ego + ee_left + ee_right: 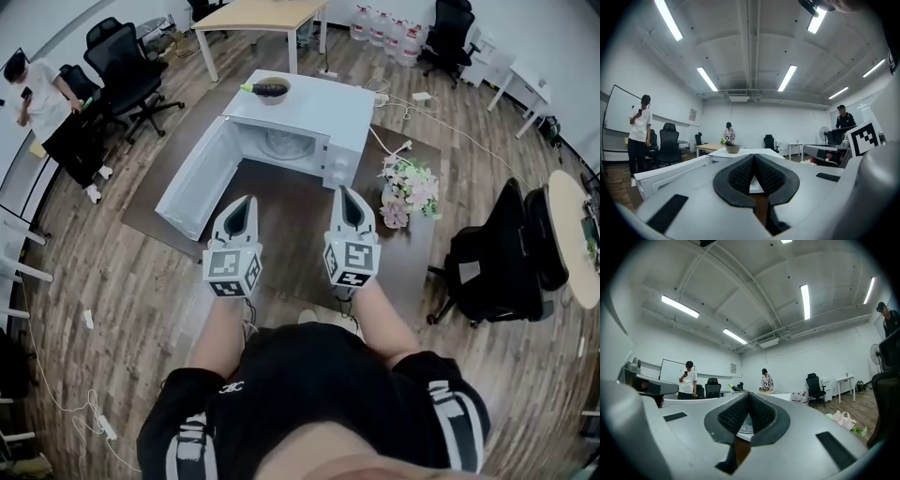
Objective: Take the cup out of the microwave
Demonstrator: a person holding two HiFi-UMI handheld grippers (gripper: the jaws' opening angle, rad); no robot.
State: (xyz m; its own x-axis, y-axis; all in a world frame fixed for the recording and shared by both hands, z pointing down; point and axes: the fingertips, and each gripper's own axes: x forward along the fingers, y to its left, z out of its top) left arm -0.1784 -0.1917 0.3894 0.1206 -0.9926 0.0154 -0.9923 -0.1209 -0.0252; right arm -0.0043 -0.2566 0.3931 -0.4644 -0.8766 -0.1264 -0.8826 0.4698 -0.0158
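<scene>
A white microwave [309, 112] stands on a low dark table [281, 211], its door [195, 183] swung wide open to the left. Inside the cavity I see a clear glass shape [281, 142]; I cannot tell whether it is the cup or the turntable. A dark bowl [272, 89] sits on the microwave's top. My left gripper [246, 201] and right gripper [344, 191] are held side by side in front of the opening, well short of it, pointing at it. Both are shut and hold nothing: the left gripper [753, 157] and the right gripper [749, 394] show pads meeting at the tips.
A bunch of pale flowers [408, 187] lies on the table right of the microwave. A black office chair [497, 262] stands to the right, more chairs [127, 61] and a standing person [42, 98] to the left. Cables run over the wooden floor behind.
</scene>
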